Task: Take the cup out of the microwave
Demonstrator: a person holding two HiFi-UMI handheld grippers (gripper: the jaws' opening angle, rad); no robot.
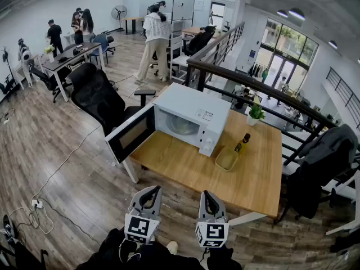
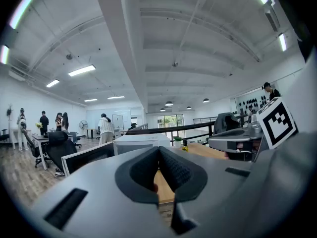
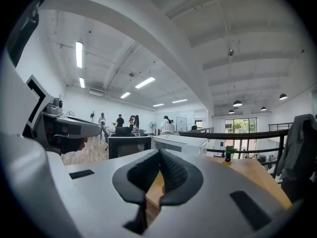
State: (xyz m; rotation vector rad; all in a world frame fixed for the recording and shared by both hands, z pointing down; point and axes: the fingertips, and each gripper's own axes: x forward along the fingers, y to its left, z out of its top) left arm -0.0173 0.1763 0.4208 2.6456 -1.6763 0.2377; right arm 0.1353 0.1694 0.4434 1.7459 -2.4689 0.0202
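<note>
A white microwave [image 1: 194,110] stands on the wooden table [image 1: 253,173], its door [image 1: 130,134] swung wide open to the left. Inside the lit cavity is a pale round shape [image 1: 181,126]; I cannot tell whether it is the cup. My left gripper [image 1: 151,191] and right gripper [image 1: 207,196] hover side by side before the table's near edge, well short of the microwave. Both are shut with nothing between their pads. The left gripper [image 2: 159,150] points level at the microwave [image 2: 136,142]. Past the right gripper [image 3: 159,152] the microwave [image 3: 178,143] shows too.
On the table right of the microwave lie a yellow dish [image 1: 226,158] and a dark bottle [image 1: 242,143]; a potted plant [image 1: 256,113] stands at the far edge. A black office chair [image 1: 98,94] sits left of the open door. A railing [image 1: 264,89] runs behind. People stand far back.
</note>
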